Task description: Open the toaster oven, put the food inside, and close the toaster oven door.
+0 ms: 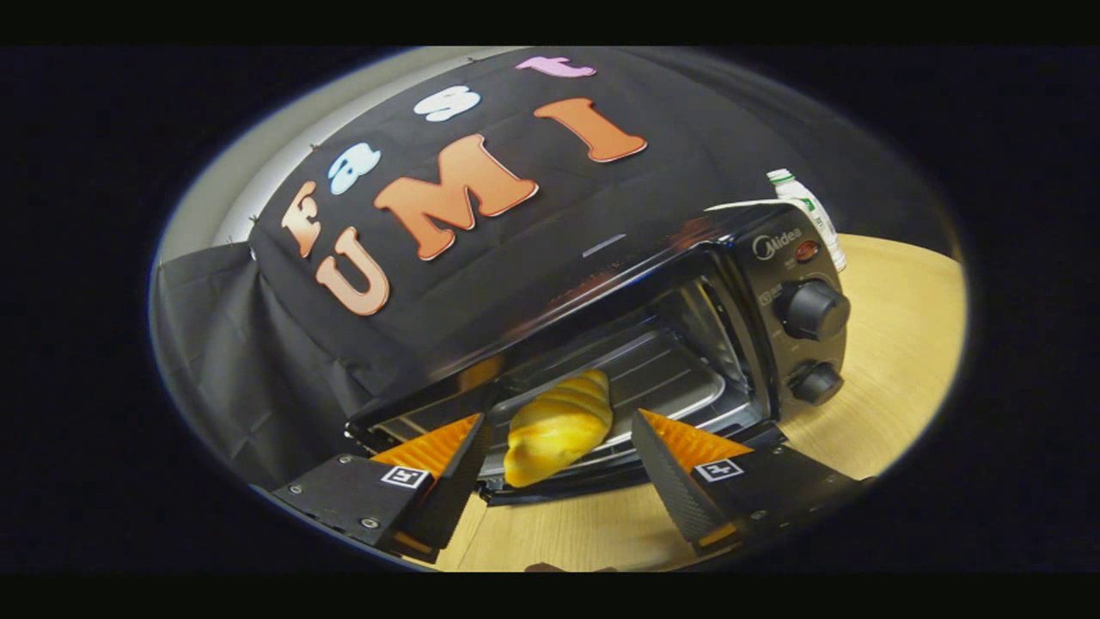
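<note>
The black toaster oven (pixel 773 284) stands on the wooden table with its door (pixel 550 492) folded down flat toward me. A golden, ridged bread roll (pixel 559 425) lies at the oven's mouth, its far end over the metal tray (pixel 679 374) and its near end toward the door. My gripper (pixel 559 419) is open. Its fingers stand wide apart on either side of the roll, and gaps show between the roll and both fingers.
Two round knobs (pixel 812 309) sit on the oven's right-hand panel. A white bottle (pixel 808 206) stands behind the oven's right corner. The wooden table (pixel 894 361) stretches to the right and in front of the door. Black cloth hangs behind and left.
</note>
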Demonstrator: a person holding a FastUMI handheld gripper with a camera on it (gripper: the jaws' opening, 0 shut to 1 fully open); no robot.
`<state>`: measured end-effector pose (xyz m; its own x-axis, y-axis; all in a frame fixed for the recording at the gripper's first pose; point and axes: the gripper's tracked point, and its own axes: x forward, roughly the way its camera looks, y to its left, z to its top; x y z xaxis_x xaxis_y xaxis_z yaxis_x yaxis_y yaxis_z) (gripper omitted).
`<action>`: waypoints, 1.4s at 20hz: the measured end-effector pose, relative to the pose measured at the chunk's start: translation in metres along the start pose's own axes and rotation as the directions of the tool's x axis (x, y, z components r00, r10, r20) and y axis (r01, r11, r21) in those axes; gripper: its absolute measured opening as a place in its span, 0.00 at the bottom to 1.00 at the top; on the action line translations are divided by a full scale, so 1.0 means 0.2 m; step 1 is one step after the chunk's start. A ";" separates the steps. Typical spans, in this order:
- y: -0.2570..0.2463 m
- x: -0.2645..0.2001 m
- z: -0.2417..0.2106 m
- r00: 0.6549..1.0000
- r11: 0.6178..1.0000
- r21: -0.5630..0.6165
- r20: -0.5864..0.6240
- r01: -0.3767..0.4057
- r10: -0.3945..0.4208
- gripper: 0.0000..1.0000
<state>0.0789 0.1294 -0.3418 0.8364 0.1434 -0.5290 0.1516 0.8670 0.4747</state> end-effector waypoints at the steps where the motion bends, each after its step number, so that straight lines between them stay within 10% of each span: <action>1: 0.00 -0.06 -0.01 1.000 1.000 -0.026 -0.012 0.004 -0.004 0.97; 14: -0.20 -0.78 -0.57 0.951 0.969 -0.243 -0.307 -0.045 -0.033 0.96; 28: -0.20 -0.66 -0.54 0.924 0.968 -0.242 -0.382 -0.071 -0.028 0.95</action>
<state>-0.0944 0.1271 -0.3669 0.5676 0.2903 -0.7704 -0.0403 0.9445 0.3262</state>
